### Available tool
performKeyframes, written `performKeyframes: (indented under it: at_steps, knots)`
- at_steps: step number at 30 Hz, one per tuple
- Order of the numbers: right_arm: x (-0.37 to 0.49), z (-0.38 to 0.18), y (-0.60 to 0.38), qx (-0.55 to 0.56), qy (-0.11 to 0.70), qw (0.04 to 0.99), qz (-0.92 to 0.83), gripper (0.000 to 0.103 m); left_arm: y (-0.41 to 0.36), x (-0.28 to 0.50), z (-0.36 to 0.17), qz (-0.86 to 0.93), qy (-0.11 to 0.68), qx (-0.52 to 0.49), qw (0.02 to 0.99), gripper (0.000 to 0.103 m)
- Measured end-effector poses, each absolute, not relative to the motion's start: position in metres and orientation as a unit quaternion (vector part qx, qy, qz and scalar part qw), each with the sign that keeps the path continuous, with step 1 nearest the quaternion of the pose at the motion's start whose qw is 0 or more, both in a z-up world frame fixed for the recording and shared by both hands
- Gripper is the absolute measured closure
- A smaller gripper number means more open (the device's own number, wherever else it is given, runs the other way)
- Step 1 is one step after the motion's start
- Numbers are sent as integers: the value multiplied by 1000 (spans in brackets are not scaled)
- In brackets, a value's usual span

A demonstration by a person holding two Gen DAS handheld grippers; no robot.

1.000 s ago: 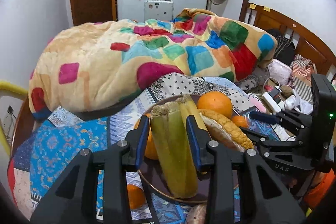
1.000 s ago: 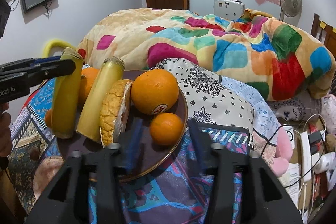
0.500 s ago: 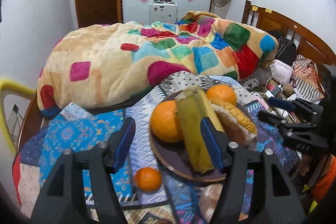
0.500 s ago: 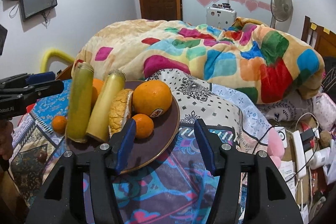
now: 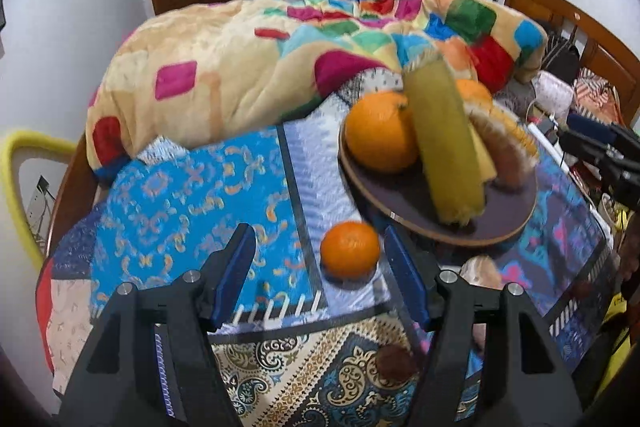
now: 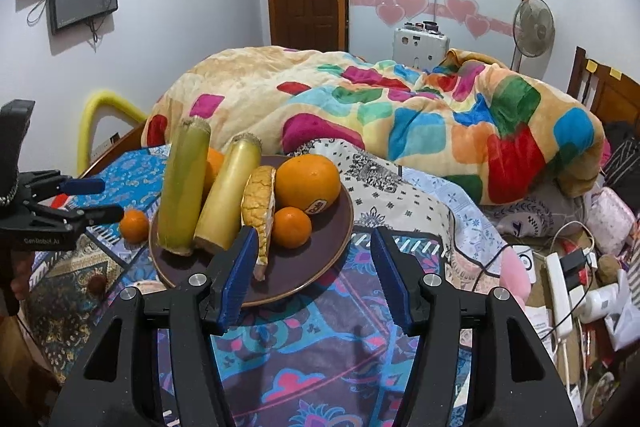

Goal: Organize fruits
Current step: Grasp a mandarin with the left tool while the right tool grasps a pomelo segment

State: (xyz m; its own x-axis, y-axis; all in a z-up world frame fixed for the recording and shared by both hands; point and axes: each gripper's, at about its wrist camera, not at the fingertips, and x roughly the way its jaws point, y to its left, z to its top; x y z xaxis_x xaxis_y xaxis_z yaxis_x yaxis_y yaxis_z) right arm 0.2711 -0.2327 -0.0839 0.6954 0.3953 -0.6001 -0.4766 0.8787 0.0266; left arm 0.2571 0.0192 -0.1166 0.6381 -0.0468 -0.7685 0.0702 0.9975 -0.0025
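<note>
Orange, the small loose mandarin (image 5: 350,249) now lies on the patterned bed cover (image 5: 180,195) at lower centre of the left view, framed by the wide-apart, empty left hand-held gripper (image 5: 320,267), which a second ago was clamped on the green corn-like cob (image 5: 444,143), since left on the brown plate (image 5: 404,205); the mandarin is judged the next pick. Right hand-held gripper (image 6: 310,269) is held half open, empty, near the plate rim; "GenRobot.AI" is read on the left gripper body, the big orange's (image 6: 308,183) sticker is illegible.
</note>
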Motion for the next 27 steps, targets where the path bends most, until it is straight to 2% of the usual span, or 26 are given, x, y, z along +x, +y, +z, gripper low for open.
performKeyframes:
  at_steps: [5, 7, 10, 12, 27]
  knots:
    - [273, -89, -232, -63, 315, 916, 239, 48, 16, 264, -134, -43, 443, 15, 895, 36]
    - [272, -90, -232, -62, 317, 916, 240, 48, 14, 267, -139, -48, 448, 13, 893, 40]
    - [271, -91, -232, -63, 319, 915, 239, 48, 10, 271, -144, -57, 453, 12, 889, 52]
    - [270, -91, -231, -64, 322, 914, 238, 48, 8, 273, -147, -66, 456, 10, 887, 67]
    - [212, -76, -202, -64, 325, 904, 272, 48, 19, 193, -99, -65, 407, 4, 911, 67]
